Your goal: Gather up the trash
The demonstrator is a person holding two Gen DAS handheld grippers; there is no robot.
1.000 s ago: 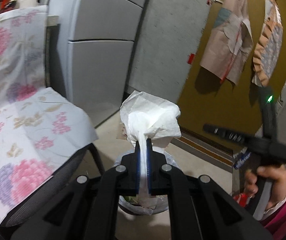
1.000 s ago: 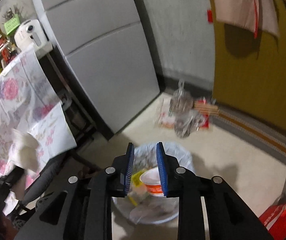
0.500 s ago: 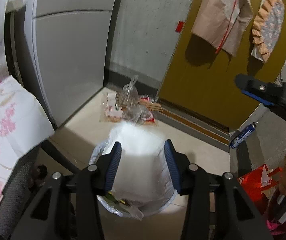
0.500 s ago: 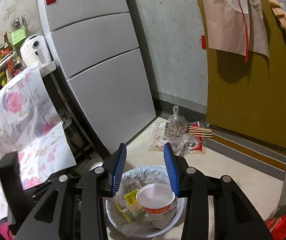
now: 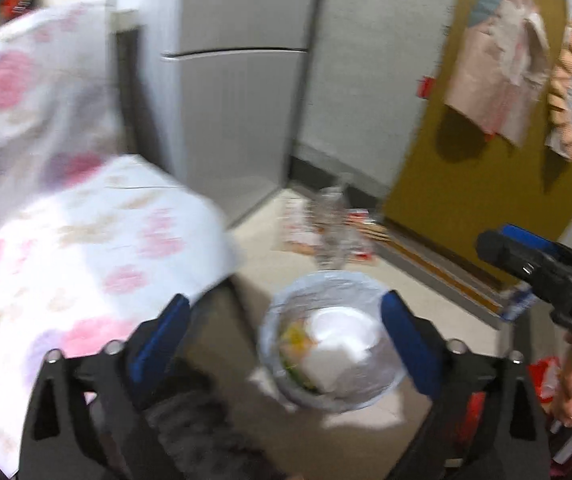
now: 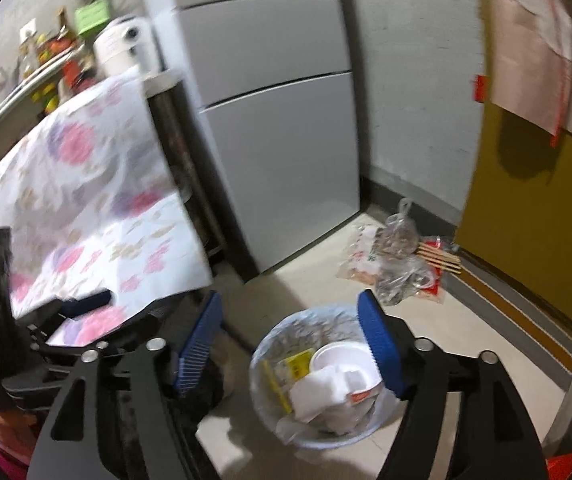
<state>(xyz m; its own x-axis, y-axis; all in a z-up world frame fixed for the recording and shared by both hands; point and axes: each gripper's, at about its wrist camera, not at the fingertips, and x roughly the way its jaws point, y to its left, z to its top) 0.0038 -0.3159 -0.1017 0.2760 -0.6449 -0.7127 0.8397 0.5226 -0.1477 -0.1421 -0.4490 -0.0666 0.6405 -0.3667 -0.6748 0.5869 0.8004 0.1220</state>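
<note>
both the left gripper [image 5: 283, 326] and right gripper [image 6: 290, 342] hang spread wide and empty above the lined trash bin [image 6: 263, 376]; a crumpled white tissue [image 6: 318, 394] rests inside, bare floor [image 6: 466, 344] around its rim.

left claw [image 5: 281, 336]: black frame, blue pads, spread wide, nothing held
right claw [image 6: 292, 344]: same build, spread wide, nothing held

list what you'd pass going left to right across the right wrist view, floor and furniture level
floral pink-and-white cloth → grey metal fridge → clear plastic bags of litter on the floor → mustard yellow door
</note>
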